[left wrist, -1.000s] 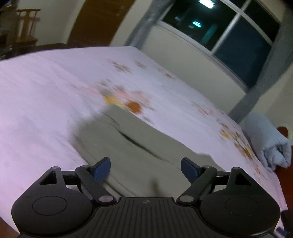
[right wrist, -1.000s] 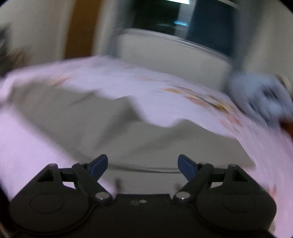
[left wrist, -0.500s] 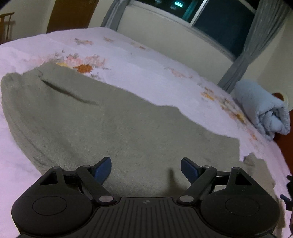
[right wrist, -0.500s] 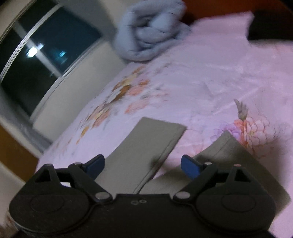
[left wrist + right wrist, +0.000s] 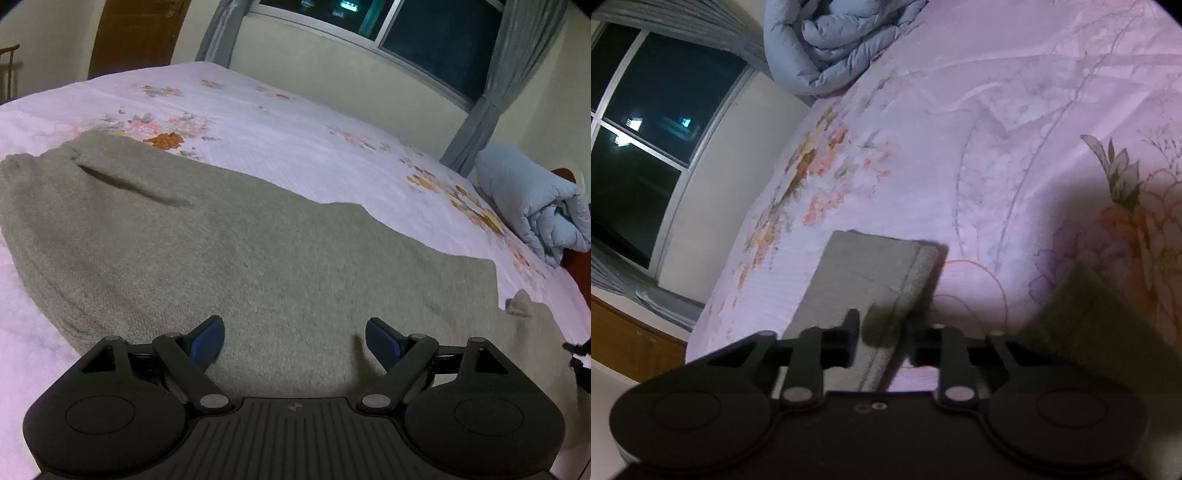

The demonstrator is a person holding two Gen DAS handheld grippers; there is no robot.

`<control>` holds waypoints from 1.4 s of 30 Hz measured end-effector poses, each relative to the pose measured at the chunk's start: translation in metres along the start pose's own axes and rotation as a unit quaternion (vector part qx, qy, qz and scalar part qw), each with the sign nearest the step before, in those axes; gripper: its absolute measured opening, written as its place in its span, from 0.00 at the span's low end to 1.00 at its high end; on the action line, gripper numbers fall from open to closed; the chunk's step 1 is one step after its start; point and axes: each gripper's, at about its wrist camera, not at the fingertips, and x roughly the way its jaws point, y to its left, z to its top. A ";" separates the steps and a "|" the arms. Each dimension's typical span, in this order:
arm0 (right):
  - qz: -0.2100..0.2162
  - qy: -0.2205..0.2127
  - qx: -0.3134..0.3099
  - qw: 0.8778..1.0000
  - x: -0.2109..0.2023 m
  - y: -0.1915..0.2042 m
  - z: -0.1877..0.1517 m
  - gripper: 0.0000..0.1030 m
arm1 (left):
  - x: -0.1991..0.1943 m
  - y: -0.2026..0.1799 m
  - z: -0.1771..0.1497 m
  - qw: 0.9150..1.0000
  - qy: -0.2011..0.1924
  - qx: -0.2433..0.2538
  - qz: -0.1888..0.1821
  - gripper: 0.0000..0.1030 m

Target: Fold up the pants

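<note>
Grey-green knit pants [image 5: 229, 243] lie flat on the floral bed sheet [image 5: 288, 147], waistband and pocket slit at the left. My left gripper [image 5: 294, 341] is open and empty, low over the pants' near edge. In the right wrist view a pant leg [image 5: 868, 273] ends in a hem, and the other leg [image 5: 1086, 314] lies at the right in shadow. My right gripper [image 5: 881, 338] has its jaws drawn in around the edge of the first leg, near the hem.
A rolled blue quilt [image 5: 532, 206] lies at the far right end of the bed; it also shows in the right wrist view [image 5: 831, 40]. A window with grey curtains [image 5: 491, 96] runs along the far wall. A wooden door [image 5: 136, 33] stands at the left.
My right gripper swung to the pant leg ends and its jaws closed from wide open onto the leg edge. My left gripper moved in low over the pants and stays open.
</note>
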 end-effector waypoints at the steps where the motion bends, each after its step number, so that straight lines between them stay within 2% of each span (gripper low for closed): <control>1: -0.001 0.002 -0.004 1.000 0.000 0.000 0.000 0.04 | -0.004 0.002 0.000 1.000 -0.012 -0.008 0.006 0.81; 2: -0.002 0.002 -0.010 1.000 -0.001 0.001 0.000 0.00 | -0.006 0.005 0.001 1.000 -0.017 -0.016 0.012 0.81; 4: -0.004 -0.003 -0.025 1.000 -0.006 0.006 -0.001 0.00 | -0.005 0.009 0.002 1.000 -0.012 -0.017 0.012 0.81; 7: -0.005 -0.020 -0.049 0.999 -0.019 0.018 -0.003 0.00 | 0.006 0.000 0.000 0.998 0.019 0.051 0.034 0.81; 9: -0.003 -0.031 -0.065 0.997 -0.030 0.026 -0.004 0.00 | 0.002 -0.006 0.003 0.997 0.019 0.062 0.038 0.80; 11: -0.001 -0.041 -0.080 0.996 -0.045 0.035 -0.006 0.00 | -0.009 -0.012 0.003 0.998 0.009 0.063 0.015 0.80; 12: -0.001 -0.049 -0.089 0.995 -0.055 0.039 -0.008 0.00 | -0.008 -0.015 0.001 0.997 0.019 0.073 0.026 0.80; 13: 0.001 -0.056 -0.095 0.994 -0.065 0.042 -0.009 0.00 | 0.000 -0.017 -0.004 0.994 0.048 0.088 0.037 0.80; 15: 0.005 -0.068 -0.103 0.992 -0.086 0.045 -0.011 0.00 | 0.007 -0.020 -0.011 0.990 0.052 0.122 0.043 0.80; 24: -0.002 -0.094 -0.112 0.989 -0.168 0.030 -0.019 0.00 | 0.005 -0.013 -0.007 0.988 0.069 0.138 0.010 0.80; 28: -0.018 -0.090 -0.108 0.990 -0.177 0.011 -0.034 0.00 | 0.006 -0.008 -0.003 0.987 0.076 0.140 -0.008 0.80; 32: -0.040 -0.075 -0.075 0.994 -0.163 -0.026 -0.050 0.00 | 0.005 -0.005 -0.002 0.985 0.084 0.148 -0.022 0.80; 35: -0.042 -0.069 -0.038 0.996 -0.151 -0.051 -0.055 0.00 | 0.005 -0.004 -0.001 0.985 0.087 0.148 -0.026 0.80; 38: -0.049 -0.063 -0.031 0.996 -0.145 -0.055 -0.056 0.00 | 0.006 -0.002 0.003 0.985 0.091 0.146 -0.029 0.80; 42: -0.024 -0.081 -0.034 0.996 -0.159 -0.044 -0.055 0.00 | 0.007 0.004 0.007 0.984 0.098 0.141 -0.044 0.80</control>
